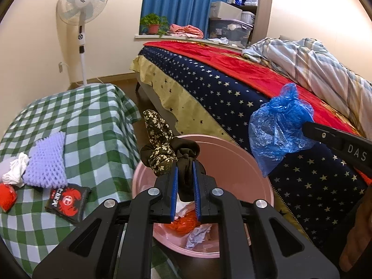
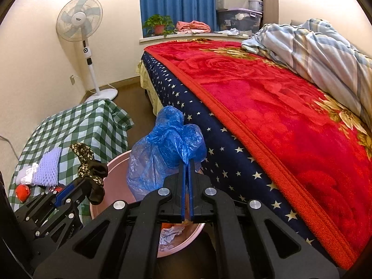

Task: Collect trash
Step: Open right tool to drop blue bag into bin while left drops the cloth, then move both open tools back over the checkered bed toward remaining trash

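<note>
My left gripper (image 1: 186, 165) is shut on a dark floral cloth scrunchie (image 1: 162, 148) and holds it over the pink basin (image 1: 234, 162). The scrunchie also shows in the right wrist view (image 2: 93, 174). My right gripper (image 2: 187, 162) is shut on a crumpled blue plastic bag (image 2: 162, 153), held above the basin's rim (image 2: 116, 162). The bag shows at the right of the left wrist view (image 1: 276, 130). The basin holds orange plastic (image 1: 183, 223) and crumpled paper (image 1: 197, 234).
A low table with a green checked cloth (image 1: 93, 125) on the left carries purple foam netting (image 1: 46, 162), white tissue (image 1: 16, 172), a red item (image 1: 7, 197) and a black-red packet (image 1: 67, 200). The bed with a red blanket (image 2: 279, 116) stands on the right. A fan (image 1: 81, 23) stands behind.
</note>
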The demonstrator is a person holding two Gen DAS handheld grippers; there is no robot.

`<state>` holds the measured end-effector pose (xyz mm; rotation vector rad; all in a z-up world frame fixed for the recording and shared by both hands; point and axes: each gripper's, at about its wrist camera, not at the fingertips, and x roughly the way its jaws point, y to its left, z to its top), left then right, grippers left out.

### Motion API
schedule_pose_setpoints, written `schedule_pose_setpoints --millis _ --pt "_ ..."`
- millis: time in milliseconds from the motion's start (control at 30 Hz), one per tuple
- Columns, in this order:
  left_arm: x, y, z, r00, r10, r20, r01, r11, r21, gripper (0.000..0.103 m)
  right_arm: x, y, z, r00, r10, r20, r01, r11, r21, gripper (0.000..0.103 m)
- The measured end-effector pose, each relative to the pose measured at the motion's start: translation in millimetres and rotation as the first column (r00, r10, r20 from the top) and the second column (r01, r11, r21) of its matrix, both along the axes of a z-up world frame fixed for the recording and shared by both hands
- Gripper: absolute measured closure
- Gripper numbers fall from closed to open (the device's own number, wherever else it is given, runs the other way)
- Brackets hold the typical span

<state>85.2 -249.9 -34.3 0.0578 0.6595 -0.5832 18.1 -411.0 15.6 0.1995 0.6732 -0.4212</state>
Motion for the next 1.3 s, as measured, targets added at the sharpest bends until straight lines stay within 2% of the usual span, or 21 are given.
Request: schedule_pose_setpoints --millis 67,100,133,467,700,1033,1300 --pt "0 -3 -2 1.000 -0.008 -0.007 0.008 1.000 0.002 0.082 0 -3 -1 1.000 -0.020 -0.007 0.020 1.000 -0.002 0.078" --pt "-1 -3 -2 1.000 -0.008 -0.006 0.008 1.000 0.002 0.076 -1 -5 -1 1.000 -0.031 -0.007 0.031 1.000 0.000 0.059" --pt "-1 -3 -2 1.000 -0.005 -0.004 0.005 1.000 0.002 0.076 -2 -6 -1 0.999 -0.042 -0.003 0.042 0.999 -0.003 0.050" --pt "-9 10 6 1.000 0.008 0.018 -0.008 1.000 0.002 0.076 -5 -3 3 0.999 -0.035 0.027 0.035 0.999 -0.007 0.050" --pt "-18 25 16 0.999 0.026 0.045 -0.026 1.000 -0.002 0.076 -9 11 11 0.998 0.008 0.067 -0.007 1.000 -0.017 0.050" --pt "-22 72 24 0.991 0.126 0.052 -0.125 0.992 -0.020 0.076 -7 43 15 0.986 0.131 0.102 -0.129 0.991 -0.033 0.050" --pt "-16 122 19 0.967 0.252 0.026 -0.251 0.968 -0.026 0.076 2 70 10 0.969 0.217 0.120 -0.216 0.976 -0.018 0.050"
